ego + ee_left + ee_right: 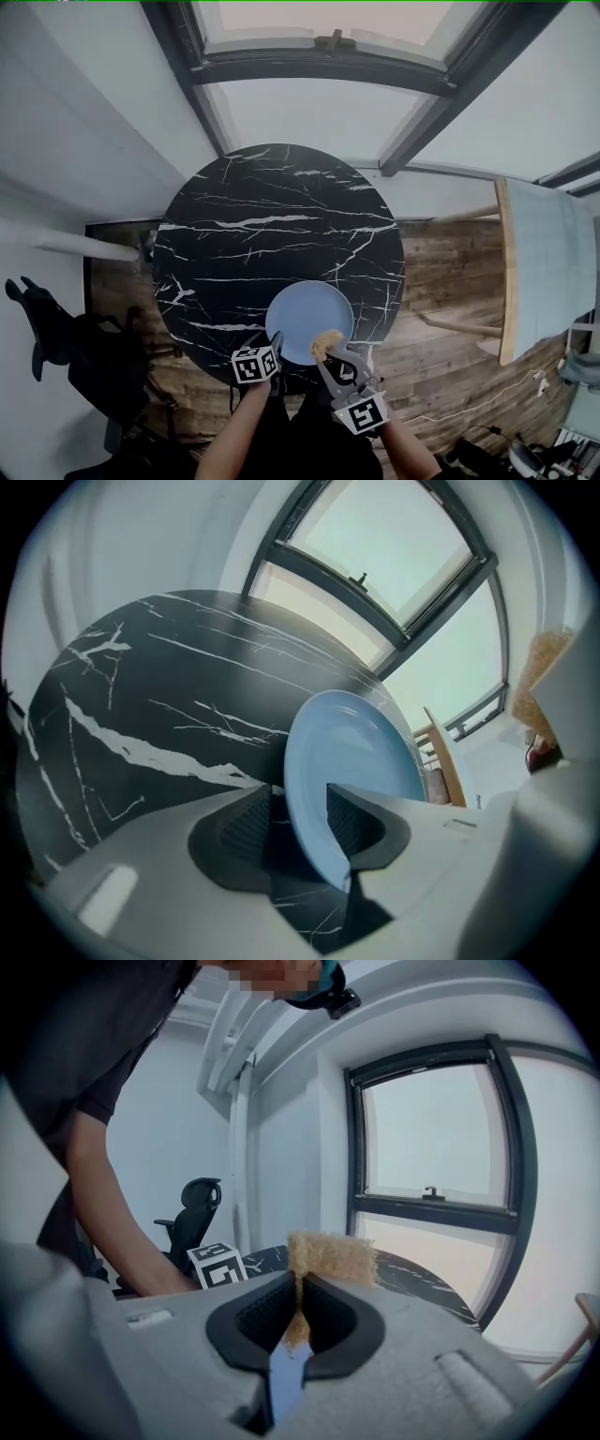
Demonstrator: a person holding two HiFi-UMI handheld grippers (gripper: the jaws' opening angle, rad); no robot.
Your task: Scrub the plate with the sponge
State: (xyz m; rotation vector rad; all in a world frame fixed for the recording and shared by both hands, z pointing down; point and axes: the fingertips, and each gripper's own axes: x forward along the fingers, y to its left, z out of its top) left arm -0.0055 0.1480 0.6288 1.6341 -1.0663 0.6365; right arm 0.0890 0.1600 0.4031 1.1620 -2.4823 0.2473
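Right now the plate sits near the near edge of the round black marble table, on the person's side, and both grippers meet at its near rim. The left gripper comes in at the plate's near-left rim with its marker cube just behind. In the left gripper view its jaws stand wide apart and the pale blue plate has its rim in the gap of the left gripper. The rim runs close along one ribbed pad and stays clear of the other, with dark table showing behind and below. Whether the plate lies flat or is tipped I cannot tell. The right gripper reaches over the near-right rim with a tan sponge at its tip, over the plate's blue surface. In the right gripper view the right gripper has its jaws closed on the sponge. The lower part is pinched thin between the pads, and the fuzzy top spreads out above them. Blue shows in the slit below the pads. Beyond it that view shows the left cube, the person's bare arm, a black office chair and a dark-framed window. Wooden floor shows past the table's right edge in the head view.
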